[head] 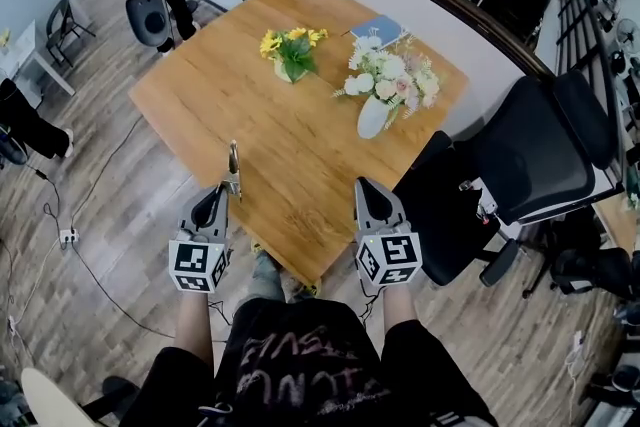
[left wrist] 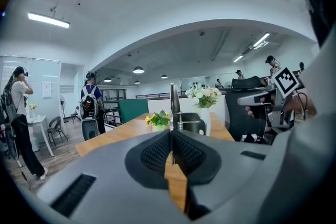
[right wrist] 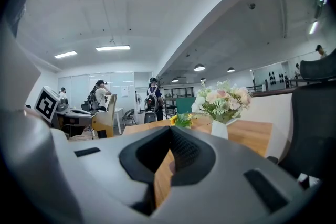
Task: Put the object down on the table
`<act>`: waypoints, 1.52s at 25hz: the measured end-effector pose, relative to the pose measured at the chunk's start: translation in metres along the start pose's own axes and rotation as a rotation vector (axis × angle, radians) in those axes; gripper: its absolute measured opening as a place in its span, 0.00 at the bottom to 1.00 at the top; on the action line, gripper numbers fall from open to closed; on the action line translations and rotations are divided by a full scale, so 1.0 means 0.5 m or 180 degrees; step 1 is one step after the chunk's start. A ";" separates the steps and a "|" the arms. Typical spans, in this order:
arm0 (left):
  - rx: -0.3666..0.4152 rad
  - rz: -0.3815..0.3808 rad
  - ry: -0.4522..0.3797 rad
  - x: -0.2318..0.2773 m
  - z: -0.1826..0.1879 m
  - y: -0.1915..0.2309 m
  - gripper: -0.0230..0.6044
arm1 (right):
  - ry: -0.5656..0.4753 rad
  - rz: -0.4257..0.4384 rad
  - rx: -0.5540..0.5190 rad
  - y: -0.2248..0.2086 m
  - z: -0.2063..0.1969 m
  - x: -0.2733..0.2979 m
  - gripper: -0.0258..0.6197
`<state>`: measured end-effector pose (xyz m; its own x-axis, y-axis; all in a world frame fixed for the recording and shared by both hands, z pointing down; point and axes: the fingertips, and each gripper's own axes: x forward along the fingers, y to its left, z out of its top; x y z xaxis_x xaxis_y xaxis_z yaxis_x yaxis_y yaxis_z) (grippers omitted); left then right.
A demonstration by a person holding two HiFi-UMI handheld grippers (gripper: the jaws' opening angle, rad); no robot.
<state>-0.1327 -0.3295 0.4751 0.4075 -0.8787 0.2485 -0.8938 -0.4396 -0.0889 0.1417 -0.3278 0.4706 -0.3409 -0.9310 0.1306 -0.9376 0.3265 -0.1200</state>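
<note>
left jaws (left wrist: pixel 171 135): pressed together on the lower end of a thin metal object (left wrist: pixel 174 98), which stands upright out of the pads, with a small coiled part low on its shaft. what kind of tool it is cannot be told. right jaws (right wrist: pixel 170 130): together, nothing between them.

in the head view the left gripper (head: pixel 224 197) sits at lower left of centre, with the object over the near left edge of the wooden surface (head: pixel 285 150) and not yet down on it. the right gripper (head: pixel 369 188) hovers at lower centre-right, over the near right edge.

further out: a white vase of pale flowers (head: pixel 373 116) right of centre, a small bunch of yellow flowers (head: pixel 290 50) above centre, and a blue book (head: pixel 378 27) beyond them, all well apart from the jaws. a black chair (head: pixel 520 155) stands at the right.

likely hazards, judged from this pose:
- the object is clamped by one end only. if the jaws part while it is upright and raised, it would probably topple and bounce.
- the release point lies close to the surface's edge, so a rolling or sliding piece could reach the floor.
- moving further in before release would bring the flowers nearer the sweep.
</note>
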 end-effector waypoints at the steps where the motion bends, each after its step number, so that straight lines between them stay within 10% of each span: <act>1: 0.0020 -0.0016 0.0016 0.007 -0.002 -0.001 0.07 | 0.0001 -0.0015 0.0007 -0.004 -0.001 0.001 0.05; 23: 0.1397 -0.0469 0.0338 0.245 -0.004 0.038 0.07 | 0.0126 -0.0253 0.0041 -0.043 -0.007 0.114 0.05; 38: 0.2484 -0.0862 0.0970 0.432 -0.146 0.059 0.07 | 0.0418 -0.0308 0.0163 -0.051 -0.069 0.201 0.05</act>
<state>-0.0847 -0.5186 0.5964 0.4195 -0.6870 0.5933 -0.3451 -0.7253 -0.5957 0.1290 -0.4242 0.5207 -0.2584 -0.9272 0.2711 -0.9628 0.2244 -0.1503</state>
